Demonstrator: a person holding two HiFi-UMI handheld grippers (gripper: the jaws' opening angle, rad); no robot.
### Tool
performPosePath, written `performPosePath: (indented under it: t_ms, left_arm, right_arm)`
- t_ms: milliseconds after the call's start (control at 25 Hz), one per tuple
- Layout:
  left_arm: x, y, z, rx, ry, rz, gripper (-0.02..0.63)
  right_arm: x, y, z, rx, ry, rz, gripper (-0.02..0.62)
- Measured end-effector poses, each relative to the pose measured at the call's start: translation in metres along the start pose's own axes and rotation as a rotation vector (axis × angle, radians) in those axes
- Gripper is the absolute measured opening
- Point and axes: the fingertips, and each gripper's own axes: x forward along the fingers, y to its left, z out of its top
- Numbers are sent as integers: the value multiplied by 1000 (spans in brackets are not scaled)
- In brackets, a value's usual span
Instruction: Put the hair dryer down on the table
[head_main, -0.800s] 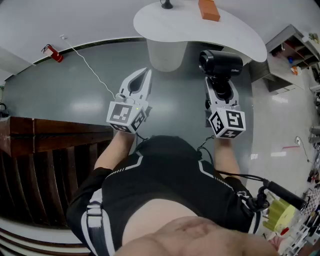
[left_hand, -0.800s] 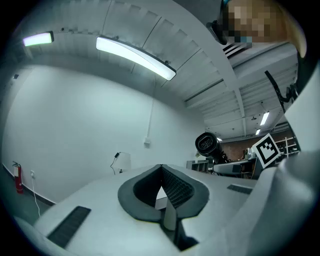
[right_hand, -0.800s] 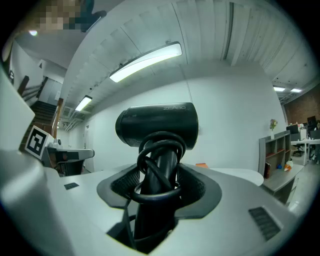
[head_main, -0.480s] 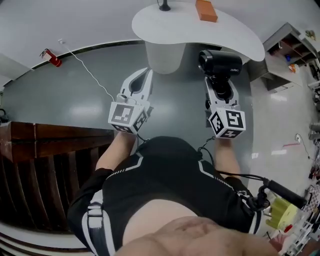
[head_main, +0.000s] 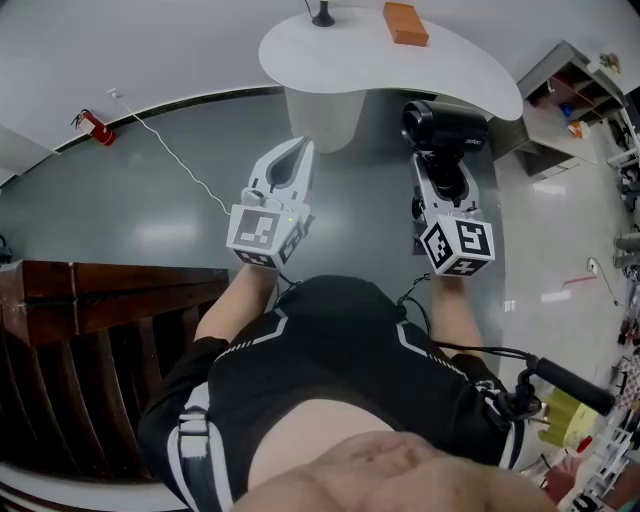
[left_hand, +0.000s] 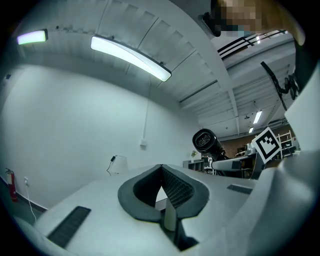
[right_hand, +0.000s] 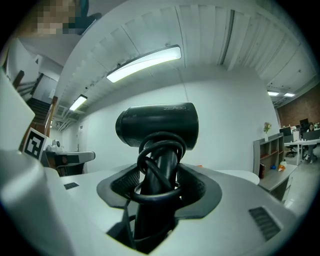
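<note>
A black hair dryer (head_main: 445, 125) stands upright in my right gripper (head_main: 443, 165), which is shut on its handle. In the right gripper view the barrel (right_hand: 157, 125) rises above the jaws, and the black cord (right_hand: 159, 165) is wound round the handle between the pads. It hangs in the air over the grey floor, just short of the white table (head_main: 440, 75). My left gripper (head_main: 298, 152) is level beside it, shut and holding nothing. From the left gripper view its tips (left_hand: 161, 168) meet, and the hair dryer (left_hand: 206, 141) shows to the right.
An orange block (head_main: 405, 22) and a small black stand (head_main: 322, 14) sit at the table's far side. The white pedestal (head_main: 320, 115) holds the table up. A dark wooden railing (head_main: 90, 300) runs at the left, shelves (head_main: 580, 90) stand at the right, and a white cable (head_main: 170, 150) crosses the floor.
The table and floor have slid slightly in the head view as the person shifts. The left gripper sits a bit further right. The right gripper still holds the hair dryer the same way.
</note>
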Motion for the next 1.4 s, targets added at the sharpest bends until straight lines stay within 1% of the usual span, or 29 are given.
performPosePath:
  t_ms: [160, 280, 480, 600, 800, 1000, 1400]
  left_arm:
    - [-5, 5, -9, -12, 1, -30, 32]
    - [-3, 7, -16, -17, 11, -43, 32]
    - [9, 5, -16, -9, 9, -48, 32]
    - [24, 6, -23, -4, 20, -40, 32]
    - [62, 3, -29, 3, 25, -19, 32]
    - [113, -3, -23, 0, 15, 2, 32]
    - [203, -21, -35, 17, 59, 13, 32]
  right_arm:
    - [1, 9, -2, -9, -20, -14, 250]
    - [4, 10, -4, -11, -12, -26, 250]
    - [14, -4, -5, -20, -6, -37, 250]
    - [27, -15, -4, -9, -19, -26, 250]
    - [55, -46, -1, 3, -28, 7, 250]
    - [87, -87, 7, 0, -20, 42, 250]
    - [132, -165, 8, 30, -16, 73, 250]
